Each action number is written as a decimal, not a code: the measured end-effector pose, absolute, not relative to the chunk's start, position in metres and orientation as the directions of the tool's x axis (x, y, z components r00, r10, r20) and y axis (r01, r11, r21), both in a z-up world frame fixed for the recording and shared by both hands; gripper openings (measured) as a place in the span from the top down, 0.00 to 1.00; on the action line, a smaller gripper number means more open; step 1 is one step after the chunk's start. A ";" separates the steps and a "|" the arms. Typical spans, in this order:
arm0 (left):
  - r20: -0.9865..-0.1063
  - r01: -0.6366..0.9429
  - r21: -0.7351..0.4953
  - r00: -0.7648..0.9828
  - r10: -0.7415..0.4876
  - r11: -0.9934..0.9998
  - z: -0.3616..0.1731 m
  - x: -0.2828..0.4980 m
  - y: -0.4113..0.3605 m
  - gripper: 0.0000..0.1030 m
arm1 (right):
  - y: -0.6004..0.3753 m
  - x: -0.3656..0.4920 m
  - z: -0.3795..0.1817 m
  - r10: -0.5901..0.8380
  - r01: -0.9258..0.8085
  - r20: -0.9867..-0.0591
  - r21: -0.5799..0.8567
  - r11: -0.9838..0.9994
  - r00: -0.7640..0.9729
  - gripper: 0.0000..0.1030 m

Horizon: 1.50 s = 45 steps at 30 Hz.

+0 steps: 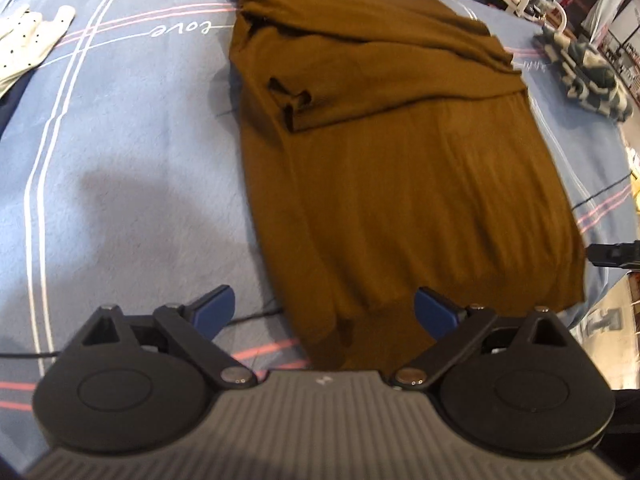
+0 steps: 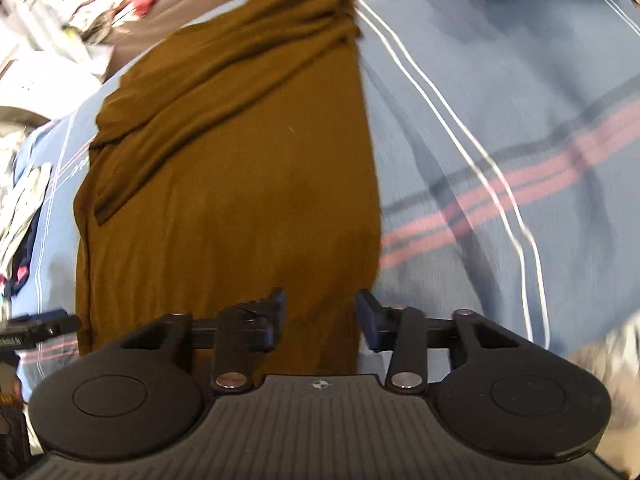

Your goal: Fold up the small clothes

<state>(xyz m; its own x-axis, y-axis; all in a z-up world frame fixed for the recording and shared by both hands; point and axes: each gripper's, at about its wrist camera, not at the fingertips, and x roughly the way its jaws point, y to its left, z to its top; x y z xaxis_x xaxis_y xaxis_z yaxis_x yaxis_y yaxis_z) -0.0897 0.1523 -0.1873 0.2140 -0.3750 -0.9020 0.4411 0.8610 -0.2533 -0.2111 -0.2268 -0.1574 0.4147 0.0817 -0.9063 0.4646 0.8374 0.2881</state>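
A brown knit garment [image 1: 400,168] lies flat on a blue bedsheet [image 1: 120,140], folded lengthwise with a sleeve laid across its far half. It also shows in the right wrist view [image 2: 240,152]. My left gripper [image 1: 326,310] is open wide, its blue fingers [image 1: 216,308] astride the near left hem corner. My right gripper [image 2: 320,314] is open over the near right hem edge and holds nothing. The right gripper's tip [image 1: 612,254] shows at the right edge of the left wrist view.
A white glove [image 1: 28,44] lies at the far left of the bed. A camouflage-patterned garment [image 1: 588,76] lies at the far right. Clothes and clutter [image 2: 60,32] pile up beyond the bed's edge. The sheet [image 2: 500,140] has pink and white stripes.
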 end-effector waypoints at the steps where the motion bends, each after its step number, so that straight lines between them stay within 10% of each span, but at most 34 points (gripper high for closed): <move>1: -0.899 0.431 -0.278 0.198 -0.391 0.858 -0.190 -0.092 0.155 0.05 | -0.225 -0.217 -0.158 0.080 0.482 -0.908 0.291 0.826 0.412 0.34; 19: -0.877 0.423 -0.381 0.116 -0.466 0.822 -0.211 -0.113 0.132 0.01 | -0.239 -0.246 -0.187 0.148 0.601 -0.892 0.402 0.691 0.427 0.34; 21: -0.870 0.421 -0.384 0.133 -0.475 0.822 -0.212 -0.115 0.133 0.07 | -0.240 -0.244 -0.187 0.153 0.603 -0.894 0.402 0.688 0.421 0.33; 26: -0.857 0.269 -0.431 0.178 -0.484 0.861 -0.217 -0.107 0.168 0.69 | -0.242 -0.239 -0.189 0.187 0.593 -0.885 0.430 0.681 0.426 0.24; 45: -0.906 0.399 -0.331 0.120 -0.407 0.855 -0.214 -0.105 0.146 0.85 | -0.230 -0.232 -0.197 0.196 0.576 -0.914 0.379 0.725 0.355 0.28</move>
